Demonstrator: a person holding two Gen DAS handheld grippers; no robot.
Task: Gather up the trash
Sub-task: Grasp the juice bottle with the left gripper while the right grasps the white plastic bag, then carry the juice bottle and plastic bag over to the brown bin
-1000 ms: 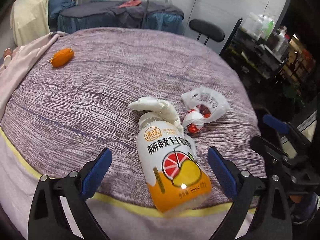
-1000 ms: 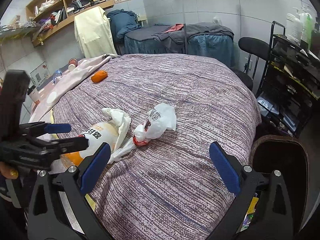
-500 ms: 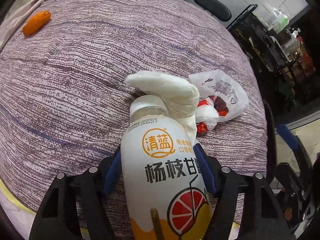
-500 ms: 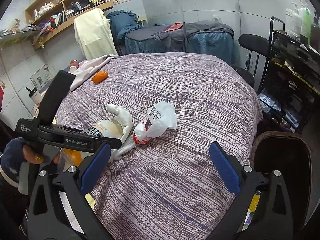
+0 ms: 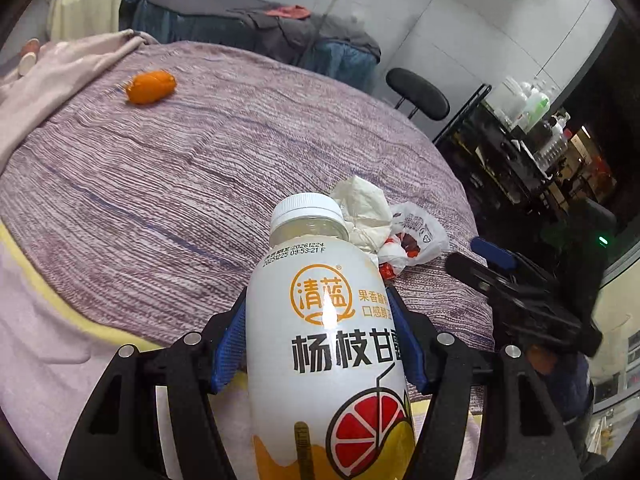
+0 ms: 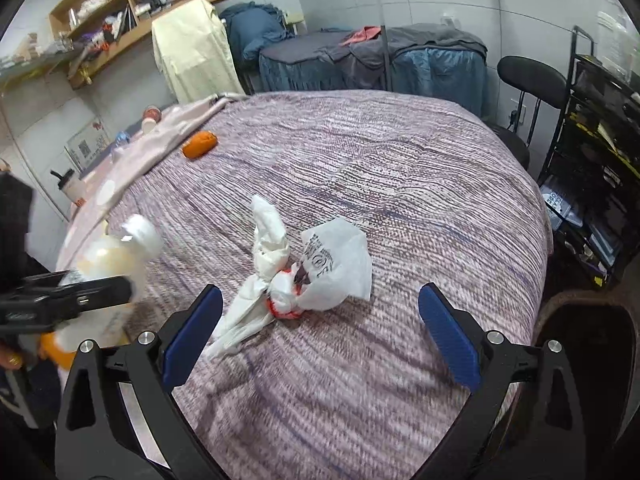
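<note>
1. Left gripper [image 5: 320, 344]: the two blue-padded fingers [image 5: 228, 354] are closed against either side of a white plastic drink bottle with an orange logo, black lettering and a grapefruit-slice picture [image 5: 326, 344]. The bottle stands between the fingers, white screw cap [image 5: 306, 208] pointing away from the camera, its lower body filling the bottom of the left wrist view.
2. Same bottle, right wrist view [image 6: 108, 264]: motion-blurred, off beyond the left finger, clamped in the black frame of the left gripper [image 6: 66, 300].
3. Right gripper [image 6: 320, 336]: blue-padded fingers [image 6: 448, 338] spread wide, nothing between them, poised over the bed's purple-and-white striped knit cover [image 6: 400, 184].
4. Crumpled white tissue twist [image 6: 266, 248]: lying on the cover ahead of the right gripper's fingers, nearer the left one; its lower end trails toward that finger's tip. In the left wrist view [image 5: 366, 210] it shows just past the bottle cap, to its right.
5. Crumpled white plastic bag with dark print and red contents [image 6: 328, 276]: on the cover, touching the tissue twist, ahead of and between the right gripper's fingers. In the left wrist view [image 5: 416, 238] it lies beyond the right finger.
6. Small orange oval object [image 5: 151, 87]: on the cover, far ahead and left of the left gripper's fingers, well apart from the other items; also seen from the right wrist [image 6: 200, 144].
7. Black stool [image 6: 530, 76]: beyond the bed's far right edge.
</note>
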